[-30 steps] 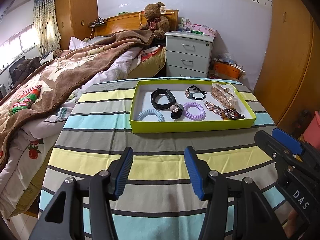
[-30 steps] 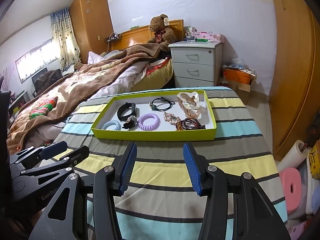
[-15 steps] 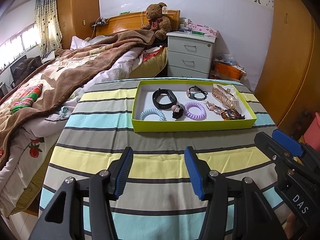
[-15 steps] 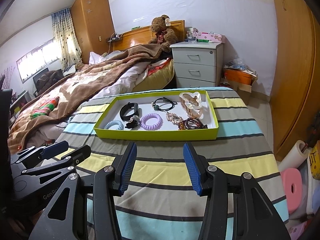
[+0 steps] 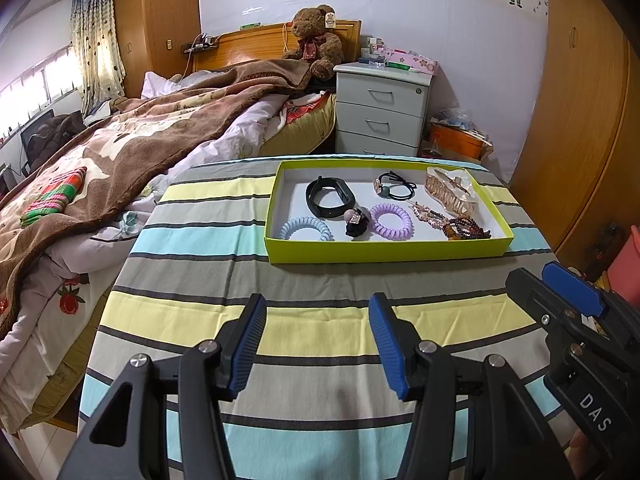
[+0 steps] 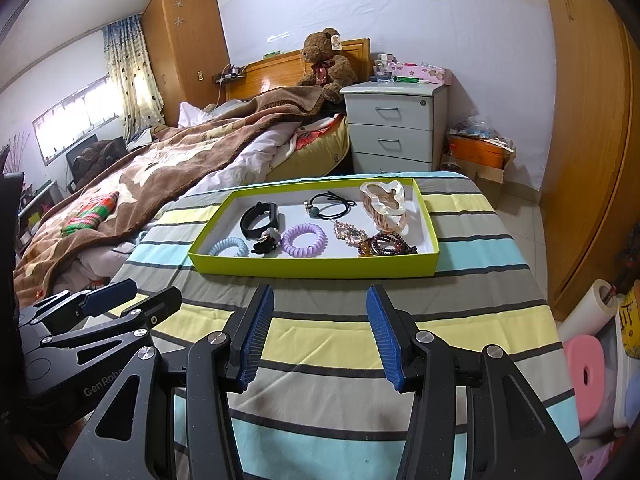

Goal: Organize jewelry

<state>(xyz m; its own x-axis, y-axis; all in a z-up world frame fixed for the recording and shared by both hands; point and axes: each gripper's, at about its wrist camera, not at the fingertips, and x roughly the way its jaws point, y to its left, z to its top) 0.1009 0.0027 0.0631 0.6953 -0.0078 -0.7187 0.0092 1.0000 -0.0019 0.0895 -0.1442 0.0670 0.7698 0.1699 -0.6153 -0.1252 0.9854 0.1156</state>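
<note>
Nothing had shifted since the earlier frames: the left gripper point(image 5: 318, 342) and right gripper point(image 6: 320, 334) stayed empty, jaws apart, over the table point(image 5: 320, 292). Beyond them the green tray point(image 5: 384, 251) held bracelets, coiled hair ties and clips.

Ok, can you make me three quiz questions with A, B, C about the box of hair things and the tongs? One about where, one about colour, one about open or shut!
1. Where does the purple spiral hair tie lie?
A. on the bed
B. inside the green tray
C. on the nightstand

2. What colour is the other spiral hair tie, at the tray's left end?
A. light blue
B. red
C. orange

3. How do the left tongs and right tongs stand?
A. both shut on a bracelet
B. one holds the tray
C. both open and empty

Answers: 1 B, it rests on the tray's white floor near the front wall. 2 A, its coils look pale blue. 3 C, only striped cloth shows between each pair of blue pads.
</note>
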